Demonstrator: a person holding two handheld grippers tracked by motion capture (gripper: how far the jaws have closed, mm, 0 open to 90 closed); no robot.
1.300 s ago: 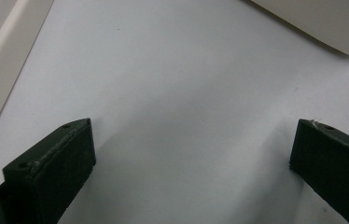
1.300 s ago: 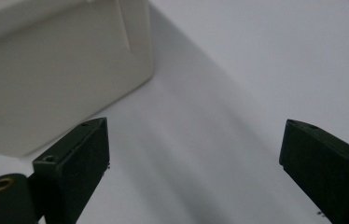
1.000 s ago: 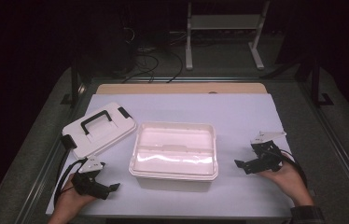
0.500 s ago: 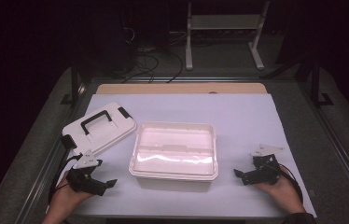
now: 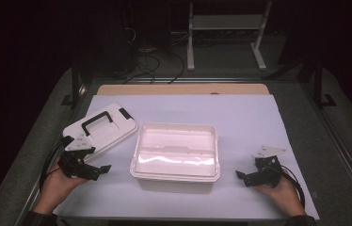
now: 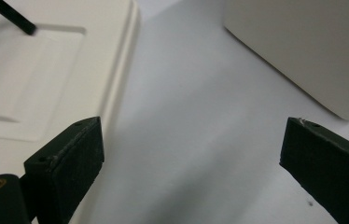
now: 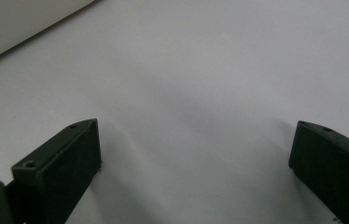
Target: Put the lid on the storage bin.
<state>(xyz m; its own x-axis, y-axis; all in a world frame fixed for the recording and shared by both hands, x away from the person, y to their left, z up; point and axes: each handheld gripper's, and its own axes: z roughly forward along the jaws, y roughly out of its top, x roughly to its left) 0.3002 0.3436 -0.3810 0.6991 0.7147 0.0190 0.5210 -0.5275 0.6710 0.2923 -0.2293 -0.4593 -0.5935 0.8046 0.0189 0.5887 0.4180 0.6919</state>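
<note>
a high view looks down on a tabletop (image 5: pixel 259 117) covered with a pale sheet, in a dark room. in the middle stands an open white plastic box (image 5: pixel 176 155), rectangular, its inside bright under the light. its white lid (image 5: pixel 100 129), with a black handle on top, lies flat on the sheet just to the left of the box, turned at an angle, with a small gap between the 2.

a person's 2 hands come in from the bottom edge, each holding a black gripper. the left gripper (image 5: pixel 100 170) is at the near left, in front of the lid's near edge and pointing right toward the box, well short of it. its jaws have just been closing slightly, yet they stand wide apart with nothing between them. in the left gripper view, the 2 black jaws frame bare sheet; the lid's rim runs past the left jaw, and a corner of the box's outer wall shows at the upper right.

the right gripper (image 5: pixel 241 176) is at the near right, low by the sheet, pointing left toward the box's right wall and apart from it. its jaws also stand wide, holding nothing. in the right gripper view they frame bare sheet, with a strip of the box at the upper left corner.
</note>
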